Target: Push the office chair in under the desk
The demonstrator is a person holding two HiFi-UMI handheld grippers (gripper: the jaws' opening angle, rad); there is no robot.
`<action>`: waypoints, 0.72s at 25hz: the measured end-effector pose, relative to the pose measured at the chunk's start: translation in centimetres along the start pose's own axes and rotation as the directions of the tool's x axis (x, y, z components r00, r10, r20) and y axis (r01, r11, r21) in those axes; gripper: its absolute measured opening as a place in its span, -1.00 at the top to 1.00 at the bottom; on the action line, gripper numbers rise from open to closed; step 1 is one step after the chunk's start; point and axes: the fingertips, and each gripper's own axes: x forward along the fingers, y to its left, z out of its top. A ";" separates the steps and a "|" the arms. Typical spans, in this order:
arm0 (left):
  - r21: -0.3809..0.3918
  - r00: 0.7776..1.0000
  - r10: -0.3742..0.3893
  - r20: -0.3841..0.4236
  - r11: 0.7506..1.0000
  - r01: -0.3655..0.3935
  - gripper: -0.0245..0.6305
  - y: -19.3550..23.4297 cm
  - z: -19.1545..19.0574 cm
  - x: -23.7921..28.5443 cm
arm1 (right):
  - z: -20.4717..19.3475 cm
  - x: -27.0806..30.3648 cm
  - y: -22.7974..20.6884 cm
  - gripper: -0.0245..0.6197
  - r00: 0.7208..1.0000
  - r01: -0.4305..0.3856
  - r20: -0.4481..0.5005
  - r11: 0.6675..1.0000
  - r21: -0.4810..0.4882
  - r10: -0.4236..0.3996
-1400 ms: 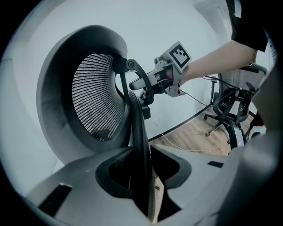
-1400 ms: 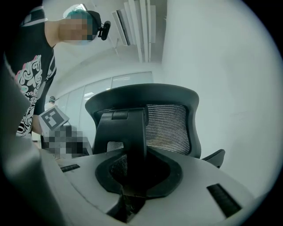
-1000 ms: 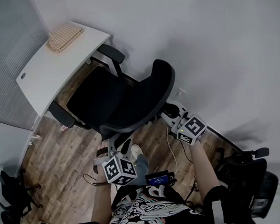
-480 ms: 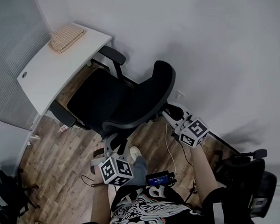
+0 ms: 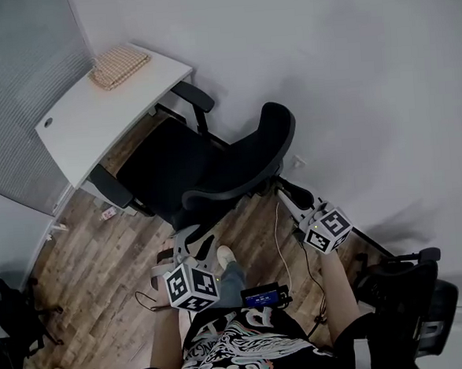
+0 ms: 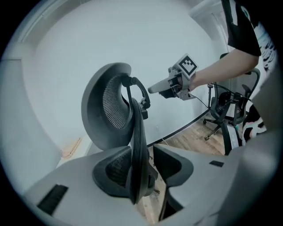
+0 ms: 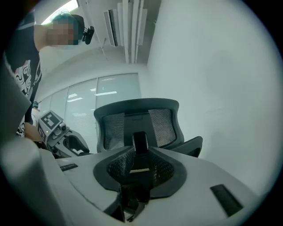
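Reporting from my left gripper outward: its jaws stand spread, straddling the side edge of the mesh backrest of the office chair. A strip of wood-pattern floor shows between that edge and the right-hand jaw, so I log no pinch there.

My right gripper sits square behind the same backrest. Its jaws are closed on the dark upright bar at the middle of the back (the bar fills the gap between the pads).

In the head view, the chair faces the white desk. The front of its seat lies at the desk's edge; how much of it is underneath I cannot tell. One armrest shows off each end of that edge, and the backrest stands well clear of the desk.

A tan woven mat lies at the far end of the desktop. A second dark chair stands to my right, near the white wall.
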 end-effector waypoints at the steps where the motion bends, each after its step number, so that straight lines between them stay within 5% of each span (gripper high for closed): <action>1: -0.012 1.000 0.002 0.016 1.000 -0.002 0.35 -0.1 0.1 -0.5 | 0.0 -0.3 0.5 0.66 1.000 0.002 0.002 1.000 -0.005 -0.002; 5: -0.063 0.996 0.010 0.094 0.998 -0.004 0.37 0.1 0.1 -2.9 | -0.3 -0.9 3.2 0.67 1.000 0.011 0.012 0.999 -0.037 -0.011; 11: -0.146 0.974 0.055 0.221 0.989 -0.022 0.46 1.2 1.0 -5.8 | 1.3 -2.9 5.5 0.80 0.988 0.135 0.092 0.985 -0.106 -0.125; 18: -0.198 0.947 0.156 0.281 0.975 -0.102 0.84 1.8 0.9 -10.9 | 2.4 -5.5 9.8 0.81 0.983 0.135 0.140 0.985 -0.107 -0.119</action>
